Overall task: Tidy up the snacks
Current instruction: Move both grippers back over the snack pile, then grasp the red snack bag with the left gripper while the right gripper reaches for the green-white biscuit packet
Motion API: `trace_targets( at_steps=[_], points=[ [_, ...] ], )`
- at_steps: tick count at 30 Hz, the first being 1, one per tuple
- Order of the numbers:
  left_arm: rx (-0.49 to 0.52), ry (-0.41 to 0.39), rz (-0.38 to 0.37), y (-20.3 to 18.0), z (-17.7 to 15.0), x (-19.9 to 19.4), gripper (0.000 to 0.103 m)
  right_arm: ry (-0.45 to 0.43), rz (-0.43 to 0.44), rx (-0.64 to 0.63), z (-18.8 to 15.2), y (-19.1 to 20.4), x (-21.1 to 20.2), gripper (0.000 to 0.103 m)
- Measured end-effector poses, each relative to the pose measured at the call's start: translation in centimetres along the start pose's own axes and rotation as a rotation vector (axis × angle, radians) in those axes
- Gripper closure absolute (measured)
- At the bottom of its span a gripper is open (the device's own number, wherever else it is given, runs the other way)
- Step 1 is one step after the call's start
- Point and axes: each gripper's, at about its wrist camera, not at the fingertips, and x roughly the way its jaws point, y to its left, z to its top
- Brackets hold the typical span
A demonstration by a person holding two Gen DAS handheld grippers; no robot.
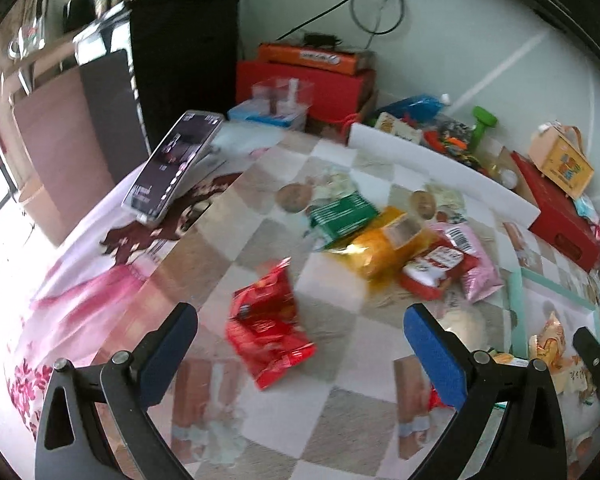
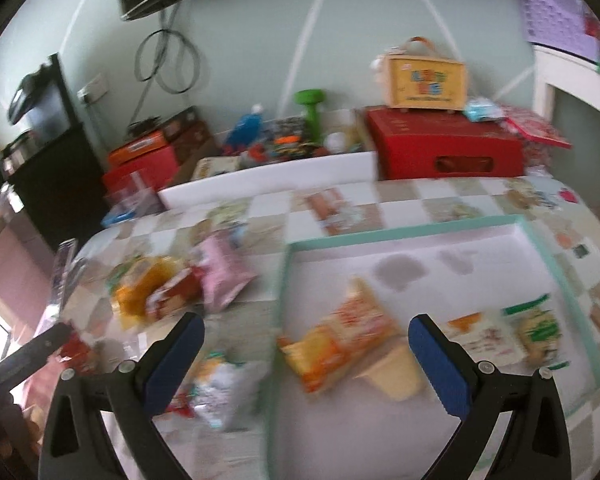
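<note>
Three snack packets (image 2: 342,344) in one tray (image 2: 540,248)

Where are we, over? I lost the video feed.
Left gripper open above red snack bag. Right gripper open, empty, over teal-rimmed tray. Nothing blocking.

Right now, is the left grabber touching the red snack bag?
Apart. In the left wrist view, the left gripper is open, and checkered tablecloth shows between each blue finger and the red snack bag.
</note>
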Motion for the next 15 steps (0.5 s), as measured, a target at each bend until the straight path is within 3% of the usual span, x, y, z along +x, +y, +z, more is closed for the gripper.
trace_targets(
  at_steps=[8,15],
  points=[
    [-0.076,0.063,-0.005,2.6,-0.4,1.2,0.000,0.069,0.072,-0.170,-2.0,6.5,2.0,0.000],
    [-0.108,0.102,-0.022,3.4,-0.7,3.1,0.000,0.129,0.077,-0.224,-3.3,7.6,3.2,0.000]
  ],
)
